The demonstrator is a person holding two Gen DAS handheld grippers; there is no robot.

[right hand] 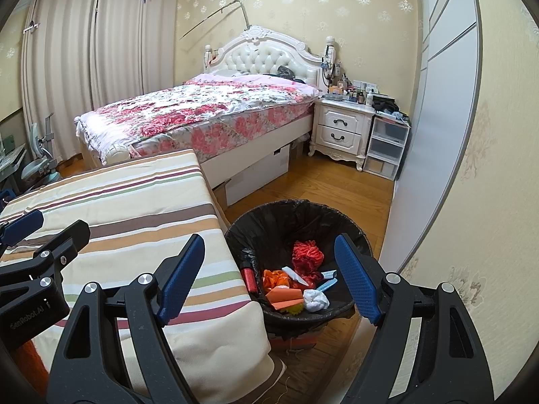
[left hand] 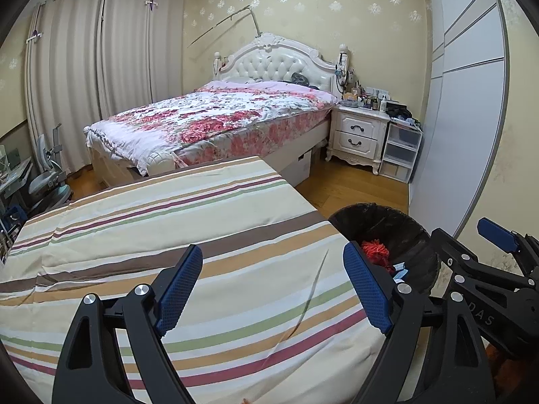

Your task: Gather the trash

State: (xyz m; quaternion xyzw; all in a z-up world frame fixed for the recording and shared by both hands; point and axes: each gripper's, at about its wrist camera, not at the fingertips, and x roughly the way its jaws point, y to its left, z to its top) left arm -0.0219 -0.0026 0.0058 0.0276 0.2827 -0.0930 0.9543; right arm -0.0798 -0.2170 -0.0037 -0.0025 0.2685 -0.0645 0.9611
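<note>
The left gripper [left hand: 273,289] has its blue-padded fingers [left hand: 180,286] spread wide with nothing between them, poised over a striped cloth [left hand: 168,235] of cream, brown, tan, green and maroon bands that covers a flat surface. The cloth lies bare, with a few creases running across it. The right gripper [right hand: 269,279] also stands wide apart and empty, its fingers [right hand: 357,282] framing the near rim of a trash bin [right hand: 235,232] on the floor just beside the cloth's hanging edge. The bin is lined with a black bag and holds the collected trash: a clump of red yarn [right hand: 306,256], orange paper scraps [right hand: 283,296], a crumpled white wad [right hand: 315,299], a red cylinder [right hand: 248,277] and small blue-and-white wrappers [right hand: 328,279].

Beyond, a wooden floor [right hand: 337,181] runs to a bed [left hand: 209,118] with a floral quilt and a tufted white headboard. A white nightstand [left hand: 360,134] with two drawers stands beside it, its top cluttered with bottles, next to a clear plastic drawer unit [left hand: 401,151]. Beige curtains [left hand: 87,74] hang on the left; pale wardrobe doors [left hand: 468,101] line the right wall.
</note>
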